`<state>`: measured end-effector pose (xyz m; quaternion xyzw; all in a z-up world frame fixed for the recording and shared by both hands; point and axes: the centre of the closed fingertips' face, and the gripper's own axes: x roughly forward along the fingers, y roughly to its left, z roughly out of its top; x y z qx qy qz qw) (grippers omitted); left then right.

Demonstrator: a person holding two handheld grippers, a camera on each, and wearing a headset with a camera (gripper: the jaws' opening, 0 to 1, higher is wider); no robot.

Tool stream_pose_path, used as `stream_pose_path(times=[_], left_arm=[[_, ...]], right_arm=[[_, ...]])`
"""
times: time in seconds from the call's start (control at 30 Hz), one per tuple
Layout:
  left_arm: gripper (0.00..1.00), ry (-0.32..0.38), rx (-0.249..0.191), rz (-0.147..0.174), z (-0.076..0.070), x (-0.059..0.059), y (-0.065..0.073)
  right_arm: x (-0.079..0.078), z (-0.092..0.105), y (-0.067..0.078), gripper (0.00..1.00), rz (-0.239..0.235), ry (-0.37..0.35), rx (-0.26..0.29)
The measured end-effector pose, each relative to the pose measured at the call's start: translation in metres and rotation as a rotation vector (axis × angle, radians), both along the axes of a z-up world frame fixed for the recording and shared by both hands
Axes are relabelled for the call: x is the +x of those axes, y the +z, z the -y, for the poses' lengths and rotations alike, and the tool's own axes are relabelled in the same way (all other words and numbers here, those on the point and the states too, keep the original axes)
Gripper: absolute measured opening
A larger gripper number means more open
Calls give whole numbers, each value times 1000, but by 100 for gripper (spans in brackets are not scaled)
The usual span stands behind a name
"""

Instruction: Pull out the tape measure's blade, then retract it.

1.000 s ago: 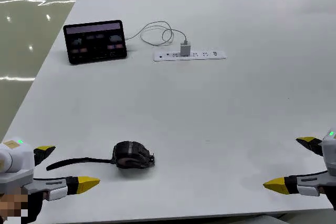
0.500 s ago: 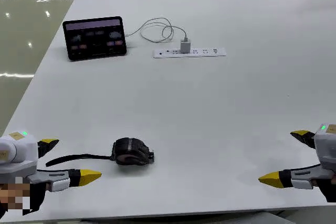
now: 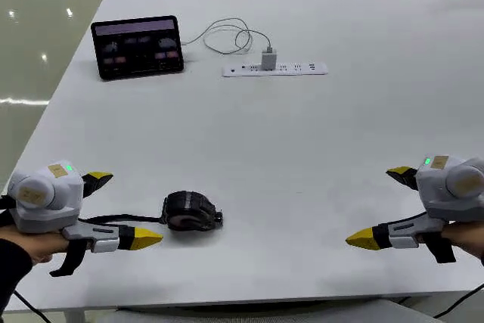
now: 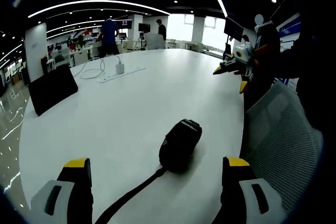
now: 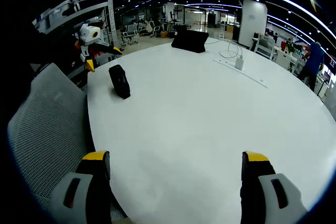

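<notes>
Black tape measure (image 3: 189,212) near left tool (image 3: 125,208)

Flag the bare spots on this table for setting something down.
Biggest bare patch: table middle and right, between power strip and right claw. Also bare between tablet and tape measure. Crowded: near-left corner, where tape measure and its strap lie by the left claw; far-left, tablet, cable, power strip.
</notes>
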<state>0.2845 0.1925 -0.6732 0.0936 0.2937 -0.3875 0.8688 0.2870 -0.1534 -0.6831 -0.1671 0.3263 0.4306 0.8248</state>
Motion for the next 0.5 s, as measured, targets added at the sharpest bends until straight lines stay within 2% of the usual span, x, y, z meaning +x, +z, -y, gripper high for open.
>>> stream_pose_path(times=[0.07,0.17,0.23,0.27,0.33,0.47,0.5], left_arm=[[100,-19,4,13,4,3,2],[100,-53,18,13,11,8,1],[97,-78,33,-1,15,7,-2],[96,-90,49,-24,18,5,-7],[96,-121,52,-32,25,3,-12],[95,-157,73,-44,34,3,-17],[94,-186,99,-39,36,3,-19]], right_arm=[[2,-4,0,100,4,13,0],[3,-13,1,100,7,44,10],[5,-17,0,100,19,53,18],[6,-20,-3,100,16,62,12],[6,-27,-8,100,-2,77,10],[8,-38,-12,100,-6,102,8],[8,-43,-13,100,-3,113,15]])
